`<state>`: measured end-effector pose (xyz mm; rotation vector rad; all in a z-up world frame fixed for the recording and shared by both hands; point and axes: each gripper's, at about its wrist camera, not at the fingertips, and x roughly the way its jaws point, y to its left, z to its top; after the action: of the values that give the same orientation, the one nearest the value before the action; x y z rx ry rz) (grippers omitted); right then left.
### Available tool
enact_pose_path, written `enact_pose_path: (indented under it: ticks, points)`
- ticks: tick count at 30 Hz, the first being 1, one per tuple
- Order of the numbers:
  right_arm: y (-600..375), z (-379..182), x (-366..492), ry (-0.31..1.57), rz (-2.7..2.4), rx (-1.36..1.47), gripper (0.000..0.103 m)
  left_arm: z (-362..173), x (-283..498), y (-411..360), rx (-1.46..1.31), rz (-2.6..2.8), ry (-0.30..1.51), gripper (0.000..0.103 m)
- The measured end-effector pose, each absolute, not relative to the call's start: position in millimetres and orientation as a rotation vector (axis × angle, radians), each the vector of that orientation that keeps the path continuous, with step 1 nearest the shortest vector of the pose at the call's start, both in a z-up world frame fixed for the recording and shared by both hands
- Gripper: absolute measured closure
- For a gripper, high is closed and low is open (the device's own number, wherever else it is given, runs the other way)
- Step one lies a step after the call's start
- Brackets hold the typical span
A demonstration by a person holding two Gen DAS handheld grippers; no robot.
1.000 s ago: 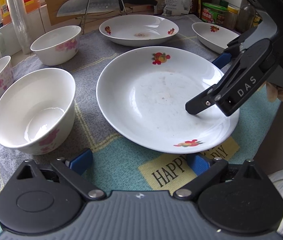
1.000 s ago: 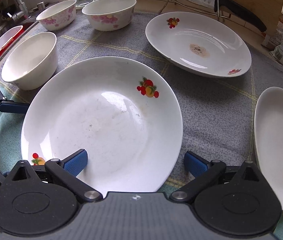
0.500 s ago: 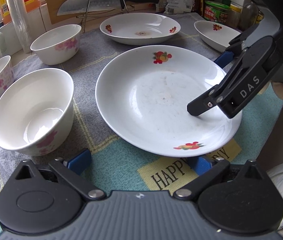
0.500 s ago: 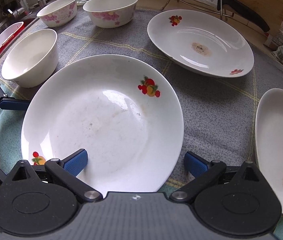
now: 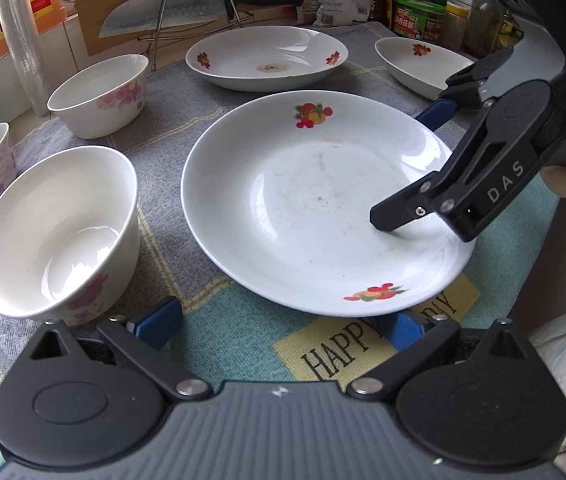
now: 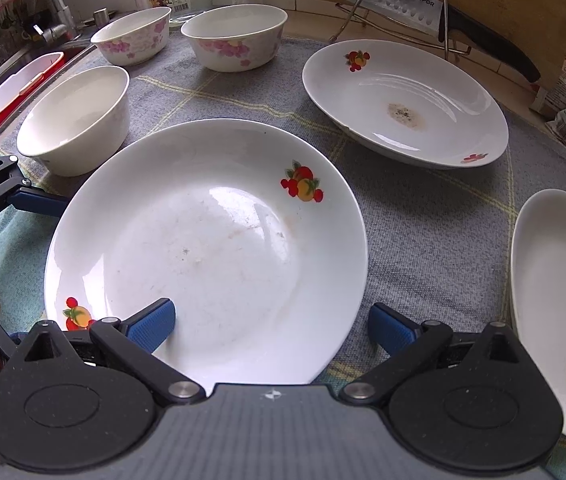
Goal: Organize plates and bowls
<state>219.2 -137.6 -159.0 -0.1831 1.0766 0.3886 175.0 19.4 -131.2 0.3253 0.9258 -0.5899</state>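
Between my two hand-held grippers, the plate sits flat and face up on the desk cloth. Right hand-held gripper gapes wide, straddling its near rim; left hand-held gripper spread open, holding nothing.

A large white plate with red-and-orange fruit decals lies flat right ahead of the right tool, its near rim reaching in between the spread blue fingers; faint smears mark its centre. Beyond it to the right sits a second fruit-print plate with a brown stain in the middle. At the far right lies a smaller white dish, only partly seen. Left of the large plate stands an upright white bowl; two more bowls with pink blossoms, one and another, stand upright farther back.
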Motion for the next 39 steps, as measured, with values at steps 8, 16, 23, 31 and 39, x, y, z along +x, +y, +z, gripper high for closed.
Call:
enact_pose_path:
  ticks: [8,16,23,31,39]
  points:
    - [-148,-156,231,1.085,0.45,-0.121,0.0,-131,176,16,0.345,-0.625,0.926,0.001]
    - [-157,-153,250,1.093,0.508,0.008,0.0,-130,175,15,0.358,-0.652,0.923,0.001]
    - [-157,-154,264,1.099,0.584,0.04,0.0,-130,174,16,0.357,-0.659,0.909,0.001]
    - [-163,-155,277,1.116,0.677,0.078,0.0,-130,171,18,0.371,-0.698,0.888,0.001]
    - [-162,-156,282,1.126,0.735,0.052,0.0,-128,164,15,0.401,-0.689,0.862,0.002]
